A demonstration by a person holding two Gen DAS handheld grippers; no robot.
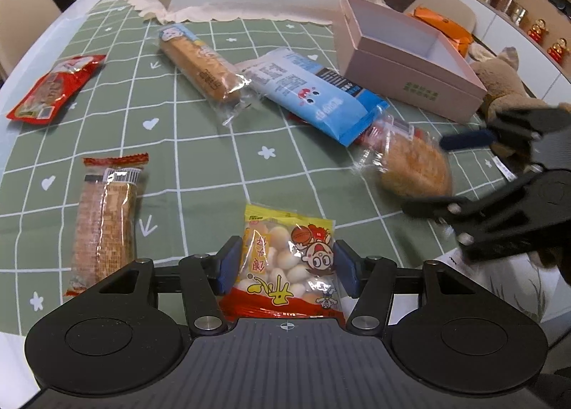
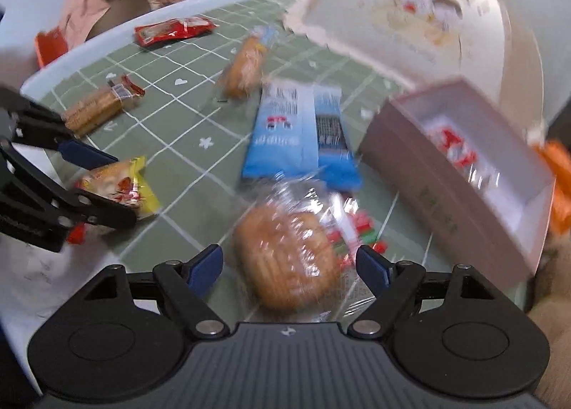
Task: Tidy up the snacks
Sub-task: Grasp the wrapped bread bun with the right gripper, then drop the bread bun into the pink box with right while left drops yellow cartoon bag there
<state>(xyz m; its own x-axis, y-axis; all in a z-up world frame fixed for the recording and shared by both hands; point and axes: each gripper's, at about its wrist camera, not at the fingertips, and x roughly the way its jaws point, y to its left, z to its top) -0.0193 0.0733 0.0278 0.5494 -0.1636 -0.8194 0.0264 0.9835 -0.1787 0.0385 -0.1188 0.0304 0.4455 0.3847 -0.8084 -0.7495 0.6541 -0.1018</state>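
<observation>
Snacks [image 1: 285, 259] between left jaws

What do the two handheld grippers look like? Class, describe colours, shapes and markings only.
Both match. The left gripper and right gripper have matte black bodies with two round discs, a ribbed grey centre plate bearing a small crosshair mark, black angular linkage arms with silver pivot screws, and blue finger pads. No cables or sleeves show.

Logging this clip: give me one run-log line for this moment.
left gripper: shut on yellow snack bag | right gripper: open around round bread | pink box: open
</observation>
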